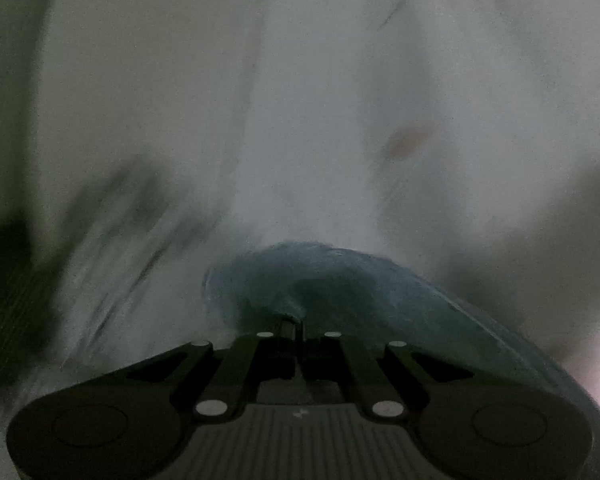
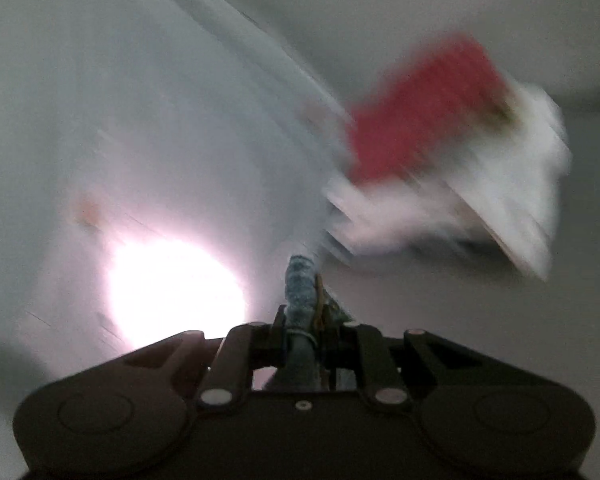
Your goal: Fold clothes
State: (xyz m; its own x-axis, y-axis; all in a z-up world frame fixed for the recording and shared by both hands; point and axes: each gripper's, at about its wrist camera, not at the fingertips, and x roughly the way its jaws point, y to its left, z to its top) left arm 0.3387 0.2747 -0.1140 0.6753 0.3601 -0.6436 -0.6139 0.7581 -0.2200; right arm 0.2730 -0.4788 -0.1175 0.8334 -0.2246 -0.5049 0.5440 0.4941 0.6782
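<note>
A pale whitish-blue garment (image 1: 320,120) fills the blurred left wrist view, with a darker blue edge (image 1: 320,276) bunched at my left gripper (image 1: 290,326), which is shut on it. In the right wrist view the same pale garment (image 2: 160,120) hangs to the left. My right gripper (image 2: 304,320) is shut on a rolled blue hem (image 2: 300,280) of it. The cloth seems lifted and spread between both grippers. Both views are motion-blurred.
A red cloth (image 2: 420,120) and a white cloth (image 2: 500,184) lie piled together at the right of the right wrist view on a pale surface (image 2: 500,340). A bright light (image 2: 176,292) glows through the garment. A small brownish spot (image 1: 408,142) marks the fabric.
</note>
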